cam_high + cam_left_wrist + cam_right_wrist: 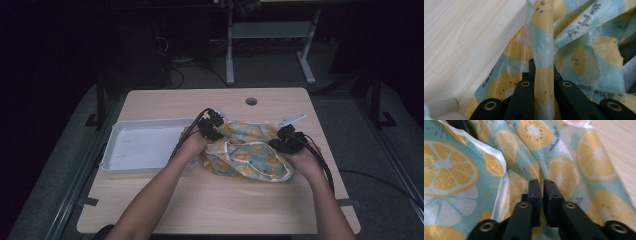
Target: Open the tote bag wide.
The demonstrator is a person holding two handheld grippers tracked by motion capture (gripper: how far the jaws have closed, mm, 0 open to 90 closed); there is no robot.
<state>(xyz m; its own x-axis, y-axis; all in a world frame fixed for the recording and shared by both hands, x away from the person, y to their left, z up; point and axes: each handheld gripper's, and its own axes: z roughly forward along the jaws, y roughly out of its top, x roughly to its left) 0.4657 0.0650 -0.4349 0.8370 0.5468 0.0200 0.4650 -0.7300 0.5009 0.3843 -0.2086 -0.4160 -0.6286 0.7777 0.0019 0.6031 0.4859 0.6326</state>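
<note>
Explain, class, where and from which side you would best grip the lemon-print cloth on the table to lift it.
Probably by its folded edges at the two ends. The lemon-print cloth lies crumpled, and raised folds give thin ridges that jaws can pinch. The left gripper clamps such a fold from the tray side; the right gripper pinches one at the opposite end.

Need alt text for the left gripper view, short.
The left gripper is shut on a folded strip of the citrus-print cloth, which runs up between its black jaws. The cloth lies crumpled on the wooden table, with the white tray at bottom left.
</note>
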